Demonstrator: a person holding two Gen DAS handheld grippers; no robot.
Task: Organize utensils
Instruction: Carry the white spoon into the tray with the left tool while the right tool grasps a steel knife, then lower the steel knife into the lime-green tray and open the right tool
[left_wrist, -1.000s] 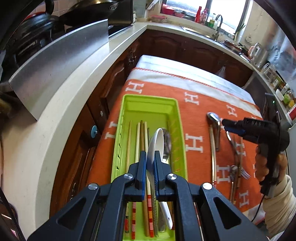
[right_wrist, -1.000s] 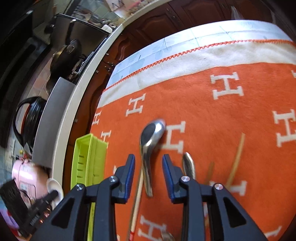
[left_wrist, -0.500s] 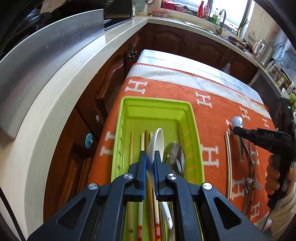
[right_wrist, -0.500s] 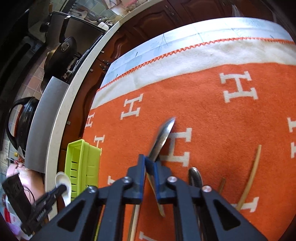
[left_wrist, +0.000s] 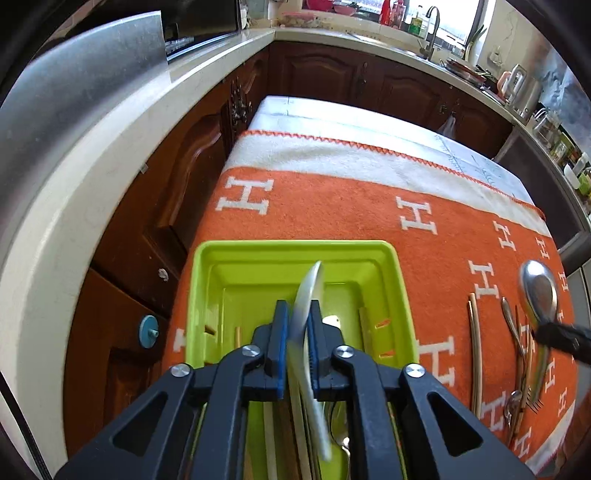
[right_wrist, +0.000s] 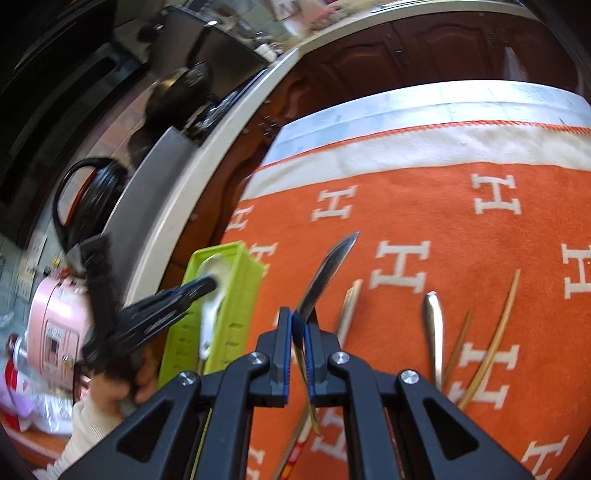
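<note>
My left gripper (left_wrist: 297, 306) hangs over the near part of the lime green tray (left_wrist: 295, 245). Its jaws are opening around a white spoon (left_wrist: 308, 291), which stands on edge between the pads, blurred and slipping down. The right wrist view shows that spoon (right_wrist: 208, 325) dangling from the left gripper (right_wrist: 210, 286) into the tray (right_wrist: 240, 280). My right gripper (right_wrist: 299, 317) is shut on a metal spoon (right_wrist: 328, 266), held edge-on above the orange blanket. The left wrist view shows the metal spoon (left_wrist: 537, 295) bowl-up at the right gripper's tip (left_wrist: 546, 334).
Chopsticks and other cutlery lie in the tray under my left gripper. On the orange H-patterned blanket (left_wrist: 332, 206) lie bamboo chopsticks (right_wrist: 495, 339), a metal handle (right_wrist: 432, 325) and a fork (left_wrist: 532, 402). A white counter (left_wrist: 74, 206) runs along the left, and a pink appliance (right_wrist: 55, 325) stands behind.
My right gripper shut on the metal spoon, lifted it and rolled it edge-on. My left gripper moved forward and down over the tray, and the white spoon has tilted between its jaws.
</note>
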